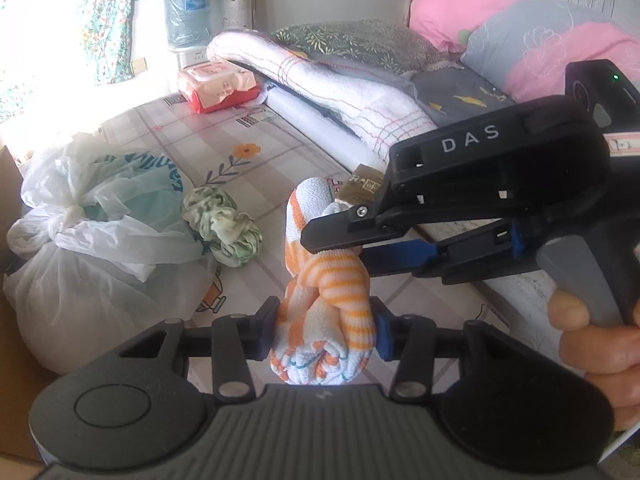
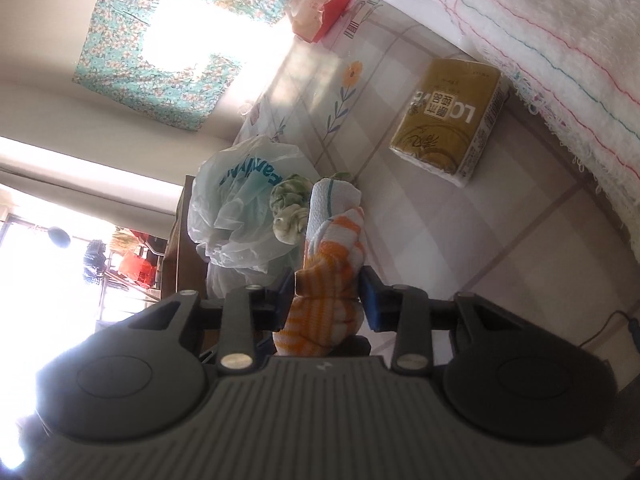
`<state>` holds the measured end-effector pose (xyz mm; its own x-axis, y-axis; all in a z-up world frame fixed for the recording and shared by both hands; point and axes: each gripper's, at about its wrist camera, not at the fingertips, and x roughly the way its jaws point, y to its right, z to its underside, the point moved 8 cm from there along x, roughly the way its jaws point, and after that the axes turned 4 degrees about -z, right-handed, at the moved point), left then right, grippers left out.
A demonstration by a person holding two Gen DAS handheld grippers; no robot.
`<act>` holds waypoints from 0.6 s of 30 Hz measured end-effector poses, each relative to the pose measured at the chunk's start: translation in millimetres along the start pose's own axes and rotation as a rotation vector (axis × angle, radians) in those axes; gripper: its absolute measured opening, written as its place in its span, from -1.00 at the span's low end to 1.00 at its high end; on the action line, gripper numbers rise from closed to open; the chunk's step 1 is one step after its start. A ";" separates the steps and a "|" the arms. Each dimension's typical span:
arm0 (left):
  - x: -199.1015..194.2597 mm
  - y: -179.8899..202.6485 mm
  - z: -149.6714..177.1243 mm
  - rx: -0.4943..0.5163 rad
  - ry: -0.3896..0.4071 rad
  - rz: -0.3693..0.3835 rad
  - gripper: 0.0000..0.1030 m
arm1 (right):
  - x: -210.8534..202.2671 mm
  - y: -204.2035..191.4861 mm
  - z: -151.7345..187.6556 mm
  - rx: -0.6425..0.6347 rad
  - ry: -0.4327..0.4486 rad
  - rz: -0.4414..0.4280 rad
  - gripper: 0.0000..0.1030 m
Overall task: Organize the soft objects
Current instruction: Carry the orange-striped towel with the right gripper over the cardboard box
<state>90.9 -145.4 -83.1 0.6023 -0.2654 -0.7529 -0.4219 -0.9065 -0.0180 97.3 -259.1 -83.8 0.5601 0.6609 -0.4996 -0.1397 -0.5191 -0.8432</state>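
An orange-and-white striped towel (image 1: 332, 304) is knotted into a bundle and held above the bed sheet (image 1: 224, 140). My left gripper (image 1: 325, 330) is shut on its lower part. My right gripper (image 1: 336, 244) comes in from the right and is shut on the upper loop of the same towel; in the right wrist view the right gripper (image 2: 326, 300) squeezes the orange towel (image 2: 328, 280). A green-and-white knotted cloth (image 1: 224, 226) lies on the sheet to the left, also seen in the right wrist view (image 2: 290, 208).
White plastic bags (image 1: 92, 232) sit at the left by a cardboard box edge (image 1: 10, 184). A gold tissue pack (image 2: 450, 120) lies by a folded white blanket (image 1: 340, 92). A red-and-pink wipes pack (image 1: 218, 86), pillows (image 1: 520, 32) and a water jug (image 1: 187, 12) are farther back.
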 end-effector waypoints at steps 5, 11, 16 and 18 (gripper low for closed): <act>-40.1 -30.7 -5.7 -0.042 0.093 -0.063 -0.07 | 10.8 -57.2 9.7 -0.098 -0.026 -0.081 -0.33; -91.1 -93.8 3.6 -0.160 0.166 -0.167 -0.07 | 48.2 -130.1 28.3 -0.212 -0.112 -0.182 -0.33; -128.7 -157.3 20.1 -0.262 0.201 -0.292 -0.07 | 101.1 -201.6 58.3 -0.323 -0.249 -0.260 -0.30; -139.1 -184.7 29.4 -0.310 0.197 -0.344 -0.07 | 127.6 -229.0 74.8 -0.375 -0.317 -0.280 -0.30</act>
<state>65.1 68.7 5.6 0.8004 0.0360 -0.5984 0.0265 -0.9993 -0.0247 139.7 -15.3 30.7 0.2536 0.9016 -0.3504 0.3113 -0.4191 -0.8529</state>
